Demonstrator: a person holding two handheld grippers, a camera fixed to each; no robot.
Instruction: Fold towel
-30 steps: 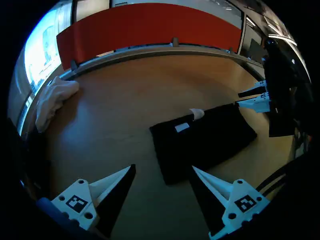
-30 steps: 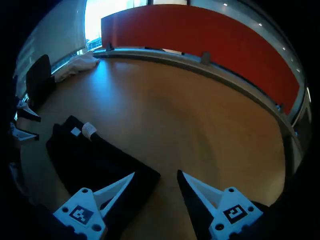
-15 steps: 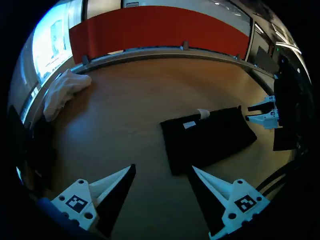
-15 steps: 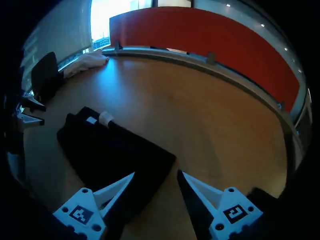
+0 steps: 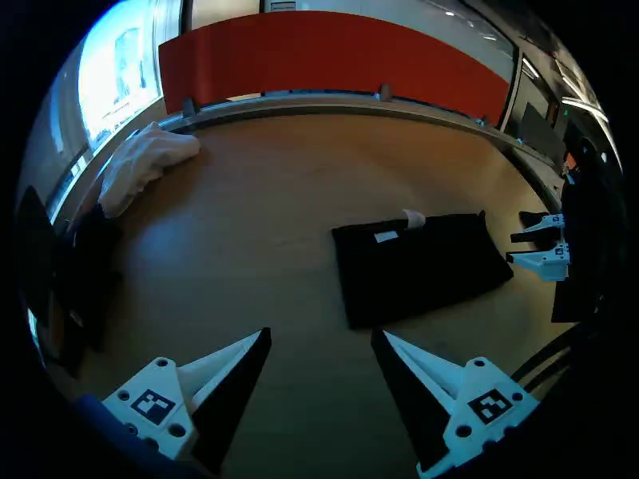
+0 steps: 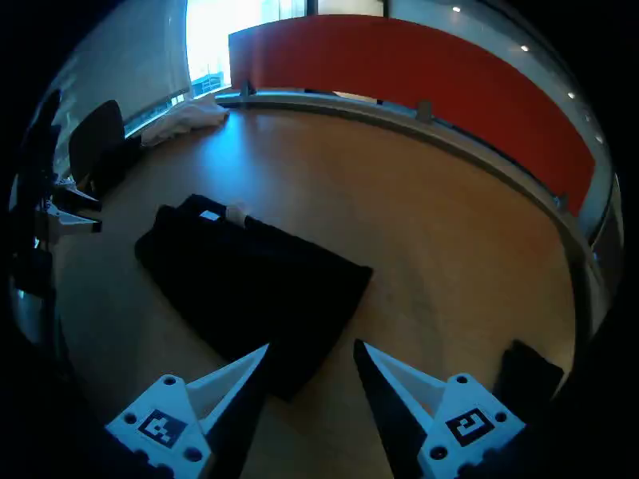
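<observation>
The left tool is released, jaws spread and holding nothing, low over the wooden table. In the left gripper view the black rectangular cloth towel lies flat at its 1 o'clock, long axis running 9 to 3, a small white tag near the far long edge. The nearest corner sits just beyond this tool's right finger. The right tool, also spread and empty, waits at the towel's 3 o'clock short end.

In the right gripper view the towel lies at 11 o'clock, long axis running 10 to 4, its near edge almost between the fingers. By my judgement each tool faces its own short end, ready to pinch.
</observation>
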